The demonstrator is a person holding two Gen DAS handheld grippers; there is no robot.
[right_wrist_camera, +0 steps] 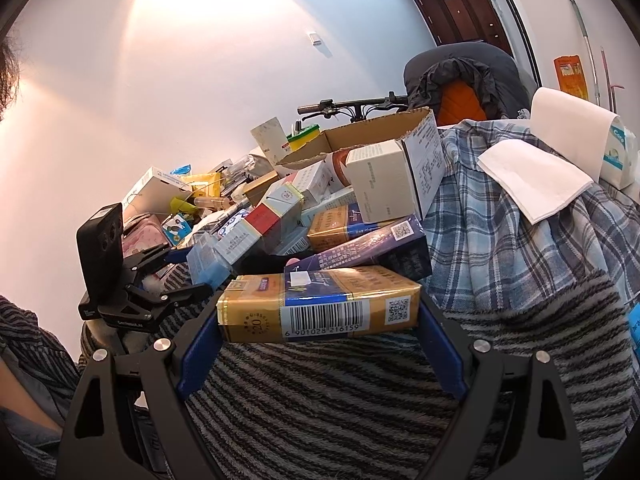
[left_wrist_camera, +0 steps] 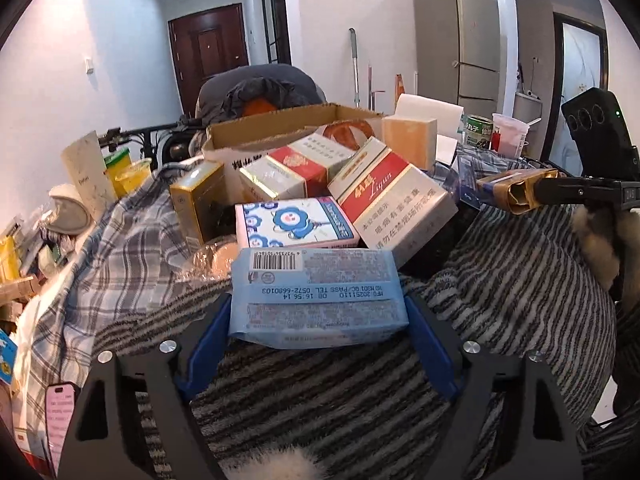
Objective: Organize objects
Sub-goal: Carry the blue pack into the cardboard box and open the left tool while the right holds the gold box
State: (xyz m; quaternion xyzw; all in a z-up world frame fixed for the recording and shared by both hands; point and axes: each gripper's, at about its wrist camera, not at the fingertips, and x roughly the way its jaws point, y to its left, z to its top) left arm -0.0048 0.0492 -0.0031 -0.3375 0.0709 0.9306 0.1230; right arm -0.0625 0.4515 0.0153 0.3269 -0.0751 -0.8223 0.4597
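My left tool (left_wrist_camera: pixel 319 312) holds a pale blue tissue pack (left_wrist_camera: pixel 318 294) crosswise between its blue pads, long axis running left to right, barcode face up. My right tool (right_wrist_camera: pixel 320 312) grips a gold cigarette carton (right_wrist_camera: pixel 318 306) the same way, long axis sideways, barcode toward me. Both hover over a striped blanket (right_wrist_camera: pixel 340 400), just before a heap of boxes and a cardboard box (left_wrist_camera: pixel 280 124). The soft pack could squeeze out of my grip, or either load could nudge the leaning red and white carton (left_wrist_camera: pixel 394 206) and topple the heap.
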